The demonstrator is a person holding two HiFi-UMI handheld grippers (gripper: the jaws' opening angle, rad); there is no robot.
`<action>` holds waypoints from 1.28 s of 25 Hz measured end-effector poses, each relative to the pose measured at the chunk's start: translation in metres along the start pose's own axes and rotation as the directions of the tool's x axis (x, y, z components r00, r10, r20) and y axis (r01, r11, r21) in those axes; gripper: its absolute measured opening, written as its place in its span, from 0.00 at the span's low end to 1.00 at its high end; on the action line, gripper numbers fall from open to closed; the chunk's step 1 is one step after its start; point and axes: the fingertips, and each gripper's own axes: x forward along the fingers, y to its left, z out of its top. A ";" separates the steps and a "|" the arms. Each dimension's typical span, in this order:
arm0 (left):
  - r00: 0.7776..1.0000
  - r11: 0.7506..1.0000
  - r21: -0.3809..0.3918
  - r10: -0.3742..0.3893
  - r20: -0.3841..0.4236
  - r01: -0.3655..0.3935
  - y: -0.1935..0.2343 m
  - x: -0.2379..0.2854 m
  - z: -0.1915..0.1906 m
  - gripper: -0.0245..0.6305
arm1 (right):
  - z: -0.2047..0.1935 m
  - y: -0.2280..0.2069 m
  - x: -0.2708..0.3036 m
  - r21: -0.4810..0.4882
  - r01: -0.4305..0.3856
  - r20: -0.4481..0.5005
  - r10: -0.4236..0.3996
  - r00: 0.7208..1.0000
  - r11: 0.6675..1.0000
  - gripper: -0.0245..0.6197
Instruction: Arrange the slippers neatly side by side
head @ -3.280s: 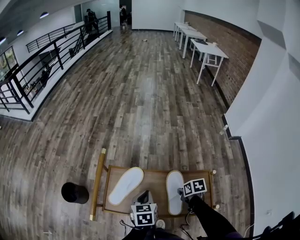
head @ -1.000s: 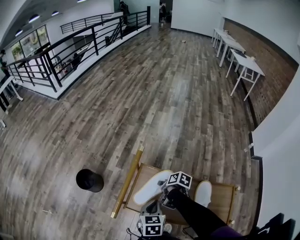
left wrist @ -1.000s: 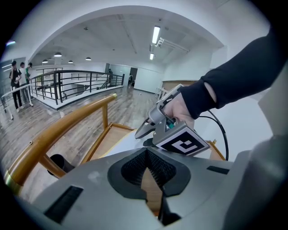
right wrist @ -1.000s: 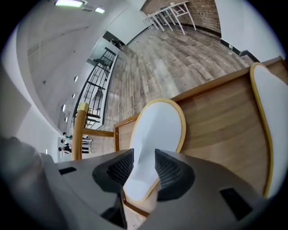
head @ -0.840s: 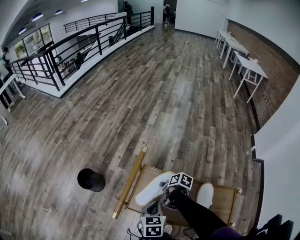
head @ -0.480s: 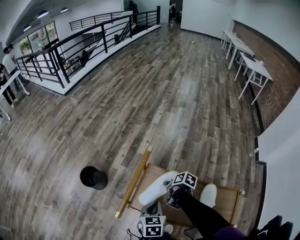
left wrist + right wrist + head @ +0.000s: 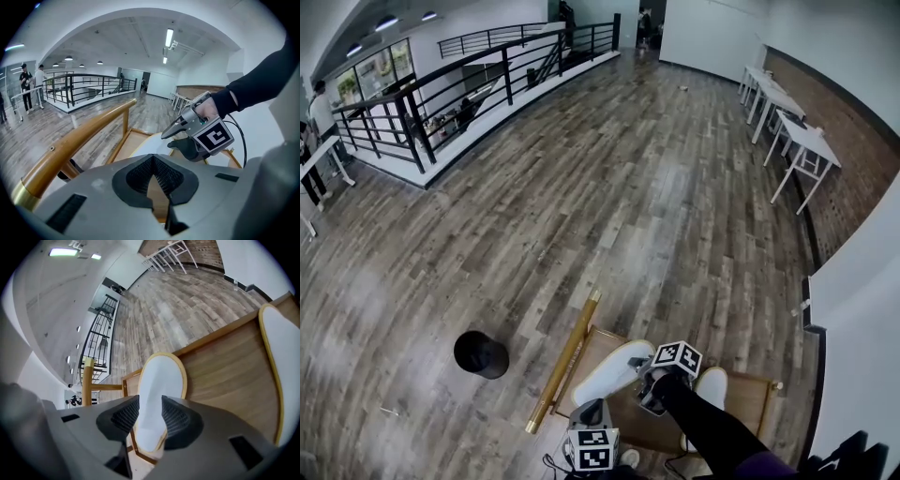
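Observation:
Two white slippers with yellow trim lie on a low wooden tray. The left slipper lies slanted, its toe end toward the right slipper. My right gripper hovers at the left slipper's right side, jaws apart. The slipper shows through the gap of the right gripper, and I cannot tell whether they touch. My left gripper waits at the tray's near edge. The pads of the left gripper meet with nothing between them. It looks at the right gripper above the slipper.
A gold handle bar runs along the tray's left side. A black round object stands on the wood floor to the left. White tables line the right wall, and a black railing runs at the far left.
The right gripper has left the right slipper's heel and come over to the left slipper, where it has stayed for the last second. The head view has swung a little.

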 end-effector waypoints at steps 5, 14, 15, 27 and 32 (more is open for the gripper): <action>1.000 1.000 -0.021 0.018 0.021 -0.017 0.010 -0.003 0.001 0.04 | -0.013 0.005 0.010 0.010 0.047 -0.012 -0.047 0.999 0.999 0.34; 0.999 0.999 -0.049 0.022 0.045 -0.020 0.019 -0.010 0.006 0.04 | -0.025 -0.006 0.025 -0.023 0.178 0.000 -0.178 0.984 0.984 0.34; 0.999 0.998 -0.051 0.024 0.045 -0.022 0.022 -0.011 0.007 0.04 | -0.025 -0.007 0.026 -0.029 0.191 0.002 -0.191 0.982 0.981 0.34; 0.999 0.999 -0.039 0.011 0.037 -0.010 0.018 -0.010 0.009 0.04 | -0.029 -0.012 0.018 -0.068 0.136 -0.049 -0.140 0.989 0.988 0.05; 0.999 1.000 -0.026 -0.007 0.032 0.008 0.006 -0.006 0.009 0.04 | -0.029 -0.002 0.002 -0.148 0.045 -0.083 -0.058 0.995 0.988 0.05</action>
